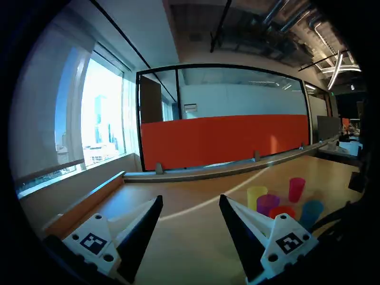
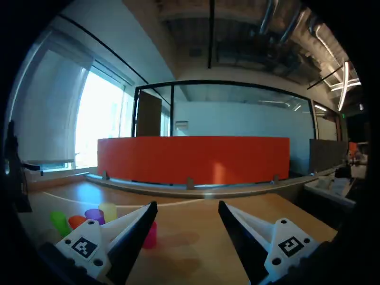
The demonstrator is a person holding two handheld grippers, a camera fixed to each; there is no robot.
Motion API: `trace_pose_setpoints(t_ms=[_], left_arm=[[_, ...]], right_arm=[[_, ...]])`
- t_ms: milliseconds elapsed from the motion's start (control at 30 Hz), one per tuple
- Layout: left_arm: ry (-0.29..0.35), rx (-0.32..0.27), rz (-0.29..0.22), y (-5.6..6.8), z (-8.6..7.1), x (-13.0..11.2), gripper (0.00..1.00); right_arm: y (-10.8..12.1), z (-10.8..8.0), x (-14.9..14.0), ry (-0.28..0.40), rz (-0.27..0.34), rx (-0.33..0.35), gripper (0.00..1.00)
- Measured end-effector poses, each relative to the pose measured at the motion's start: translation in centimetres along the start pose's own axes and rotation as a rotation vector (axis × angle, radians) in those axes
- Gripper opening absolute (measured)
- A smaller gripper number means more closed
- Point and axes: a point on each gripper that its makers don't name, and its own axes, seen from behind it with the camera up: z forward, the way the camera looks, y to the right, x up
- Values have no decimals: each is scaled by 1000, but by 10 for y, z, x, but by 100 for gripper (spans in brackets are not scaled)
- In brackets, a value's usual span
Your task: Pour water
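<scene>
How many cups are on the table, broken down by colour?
Yellow cup: 1
Purple cup: 1
Pink cup: 1
Orange cup: 1
Blue-green cup: 1
Total: 5

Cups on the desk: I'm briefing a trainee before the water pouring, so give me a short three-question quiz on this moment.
1. True or false: the left gripper is shut on a cup.
2. How many cups stand on the desk? A three, B five, C eight.
3. In the right gripper view, which colour of cup sits partly behind a finger of the right gripper?
Key: 1 false, it is open and empty. 2 B. 3 the pink cup.
</scene>
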Motion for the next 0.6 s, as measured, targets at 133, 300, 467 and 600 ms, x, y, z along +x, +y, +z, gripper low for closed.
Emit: trace_pose_setpoints(t_ms=[133,300,467,600], left_arm=[[39,26,-7,-6,0,10,88],[93,24,-33,-5,0,22,88],[118,52,-37,-10,4,24,88],[126,65,-21,-9,7,22,88]], right_arm=[[3,-1,8,43,20,-23,100],[5,0,3,59,38,-38,100],[8,4,-7,48,46,-53,100],[11,7,-12,35,52,-62,100]])
